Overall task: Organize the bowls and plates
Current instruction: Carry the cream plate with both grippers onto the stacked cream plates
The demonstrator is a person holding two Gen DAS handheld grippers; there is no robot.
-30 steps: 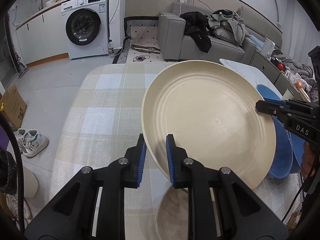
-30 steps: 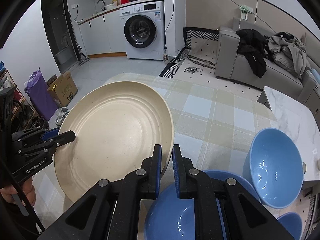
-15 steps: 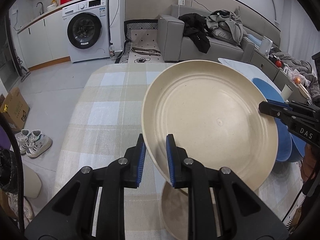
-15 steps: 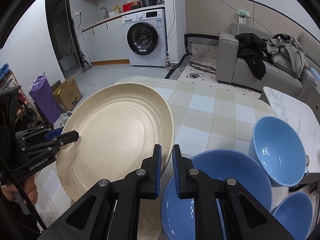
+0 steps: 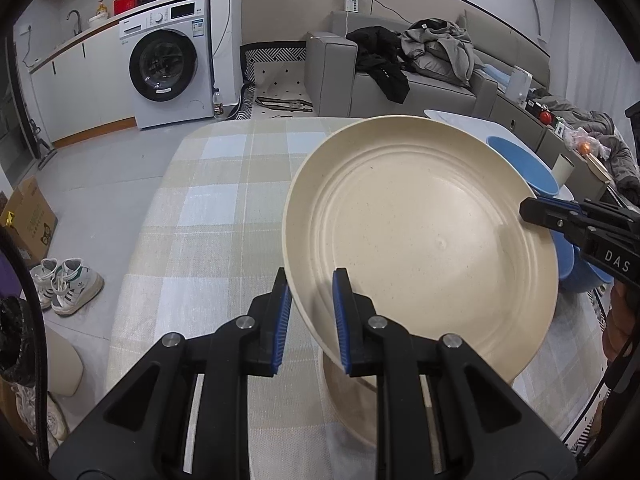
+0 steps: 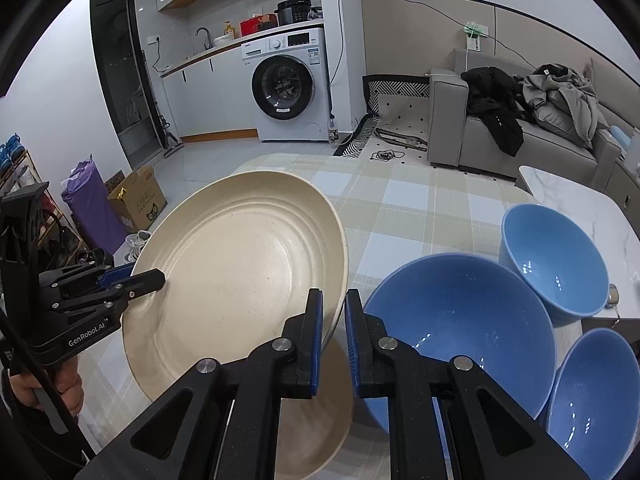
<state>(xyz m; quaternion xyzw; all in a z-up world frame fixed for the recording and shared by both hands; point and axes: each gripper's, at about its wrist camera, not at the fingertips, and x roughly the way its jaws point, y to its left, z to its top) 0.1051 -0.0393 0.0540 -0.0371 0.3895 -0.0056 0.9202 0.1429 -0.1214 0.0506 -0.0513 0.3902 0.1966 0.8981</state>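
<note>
Table: covered in a beige, white and pale blue checked cloth; it carries all the dishes.
Cream plate: large and ridged, held tilted above the table, gripped on two opposite edges by the two grippers.
Second cream plate: lies flat on the cloth directly under the raised one, mostly hidden by it and by the gripper arms.
Large blue bowl: stands just right of the cream plates, open side up.
Far blue bowl: behind the large one, close against it; contact cannot be told.
Near blue bowl: at the right edge, partly cut off by the frame.
Left gripper: its blue-padded fingers are clamped on the near-left rim of the raised plate, one pad above, one below.
Right gripper: fingers pinched close on the plate's opposite rim, the edge passing between the pads.
</note>
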